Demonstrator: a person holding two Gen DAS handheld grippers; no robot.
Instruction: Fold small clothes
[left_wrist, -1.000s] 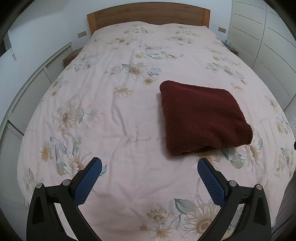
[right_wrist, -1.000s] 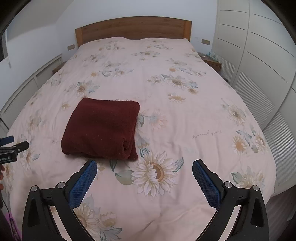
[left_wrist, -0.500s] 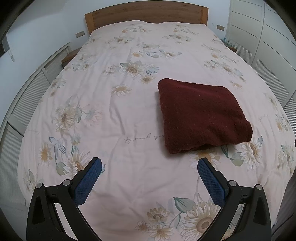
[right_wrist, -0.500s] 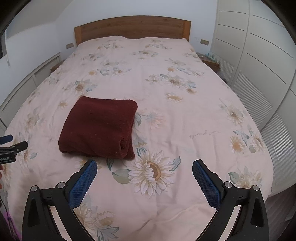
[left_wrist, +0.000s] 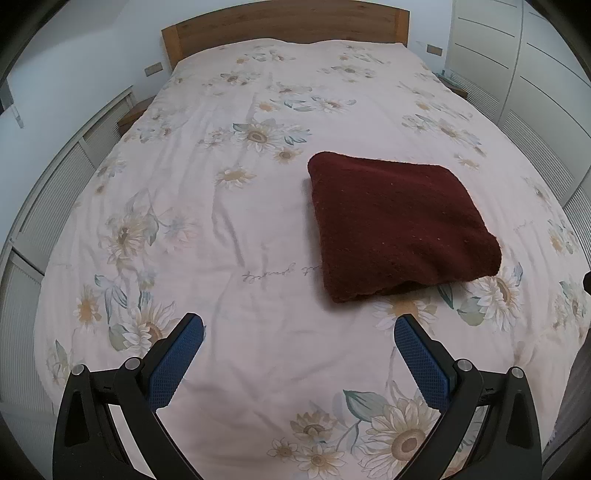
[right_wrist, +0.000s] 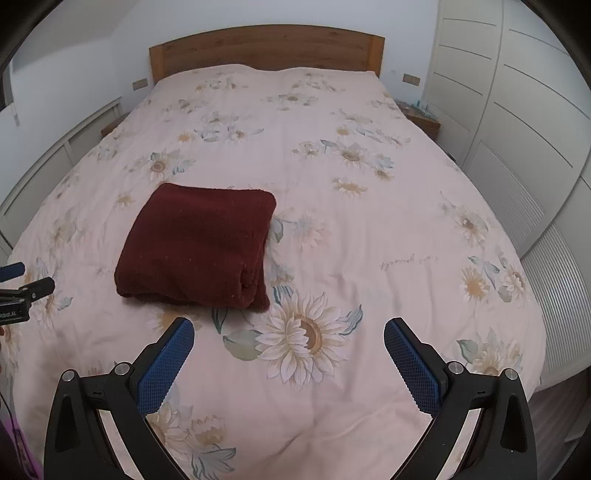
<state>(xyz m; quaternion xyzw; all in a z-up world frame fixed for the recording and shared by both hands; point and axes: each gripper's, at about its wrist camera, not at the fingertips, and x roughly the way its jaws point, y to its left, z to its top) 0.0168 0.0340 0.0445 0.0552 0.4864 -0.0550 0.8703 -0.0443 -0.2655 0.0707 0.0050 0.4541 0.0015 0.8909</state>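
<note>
The left gripper (left_wrist: 298, 326) hangs above the near end of the bed with its two blue-padded fingers (left_wrist: 177, 360) spread wide and nothing between them. The right gripper (right_wrist: 289, 330) is the same: two blue pads (right_wrist: 412, 363) set well apart, holding nothing, raised over the bedspread. In the right wrist view the tip of the left tool shows at the far left edge.

One piece of clothing is in sight, a dark red knitted garment (left_wrist: 397, 225), folded into a thick, roughly square bundle. It lies flat on the bedspread, ahead of both grippers and touching neither. From the left gripper it sits forward and to the right; from the right gripper it sits forward and to the left (right_wrist: 197, 245), so it lies between the two tools' lines of sight. Its layered edges face the near side, where the stacked folds show.

Under it is one bed (left_wrist: 229, 206), covered by a pale pink spread printed with sunflowers and a line of script. One wooden headboard (right_wrist: 266, 51) stands at the far end against the white wall. A small wooden nightstand (right_wrist: 423, 122) stands at the right of the bed, and white panelled wardrobe doors (right_wrist: 517, 122) run along that side.
</note>
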